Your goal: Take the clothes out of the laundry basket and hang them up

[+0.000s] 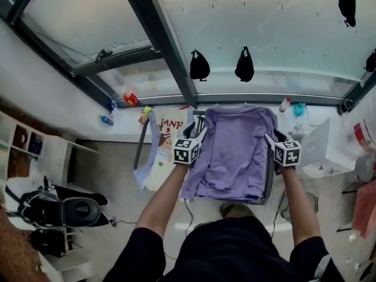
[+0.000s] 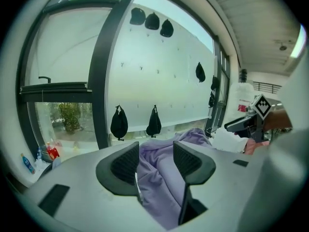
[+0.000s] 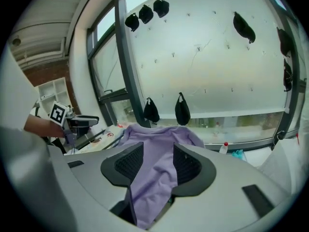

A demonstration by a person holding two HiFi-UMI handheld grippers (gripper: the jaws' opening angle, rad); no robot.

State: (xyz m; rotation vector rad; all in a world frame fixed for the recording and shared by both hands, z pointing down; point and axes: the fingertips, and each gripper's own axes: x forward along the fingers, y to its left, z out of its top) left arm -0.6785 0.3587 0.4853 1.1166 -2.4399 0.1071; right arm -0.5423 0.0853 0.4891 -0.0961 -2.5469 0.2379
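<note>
Black short-sleeved top [image 1: 235, 254], grey left tool [image 2: 156, 154] and right tool [image 3: 158, 159], black ribbed pads [image 2: 126, 162], white marker cubes [image 1: 187, 150]

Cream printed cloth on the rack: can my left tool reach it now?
Probably yes: the cream cloth hangs just beside the left tool, nothing between; its open jaws straddle the purple shirt.

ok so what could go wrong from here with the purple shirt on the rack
1. Purple shirt fabric lies between the open jaws of the left gripper and right gripper; pulling back could snag it and drag it off the drying rack.
2. It lies bunched and uneven, so it might slide down.
</note>
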